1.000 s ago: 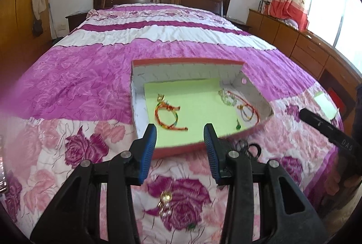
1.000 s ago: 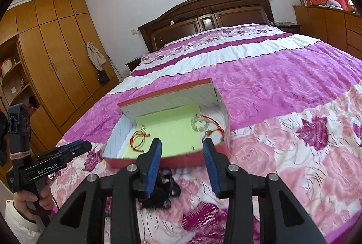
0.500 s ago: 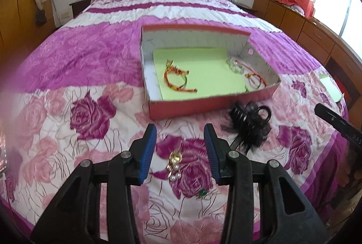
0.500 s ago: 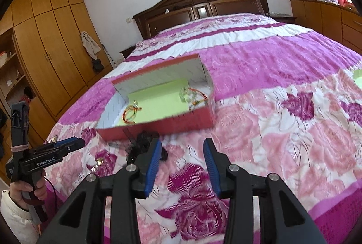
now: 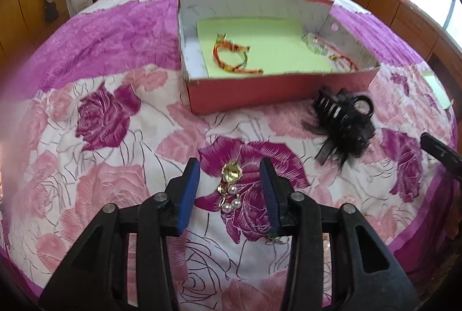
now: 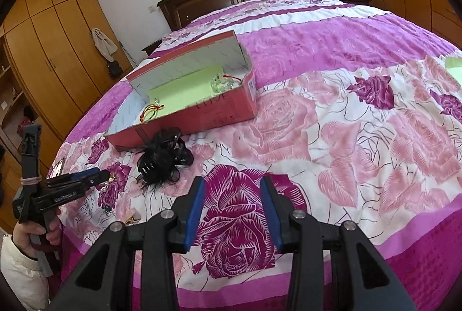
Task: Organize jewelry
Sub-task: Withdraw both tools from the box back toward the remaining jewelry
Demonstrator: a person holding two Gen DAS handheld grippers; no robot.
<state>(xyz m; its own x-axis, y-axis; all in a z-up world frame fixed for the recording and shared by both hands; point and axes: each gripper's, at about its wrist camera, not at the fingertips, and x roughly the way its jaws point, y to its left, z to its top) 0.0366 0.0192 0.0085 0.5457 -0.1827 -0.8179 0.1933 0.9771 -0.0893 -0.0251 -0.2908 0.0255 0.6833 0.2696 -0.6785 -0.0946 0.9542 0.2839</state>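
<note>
Earring [image 5: 229, 189] now sits between the lowered left tool's [image 5: 229, 176] spread, empty fingers.

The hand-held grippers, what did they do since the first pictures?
Both came down toward the bedspread. The left hand-held gripper now frames the gold pearl brooch, open, not gripping it. The right hand-held gripper is open over a printed rose. The red box and black hair clip stayed put.

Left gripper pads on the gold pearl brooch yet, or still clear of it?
Apart. In the left wrist view the gold pearl brooch lies on the bedspread between the open left gripper pads, fabric visible on both sides.
</note>
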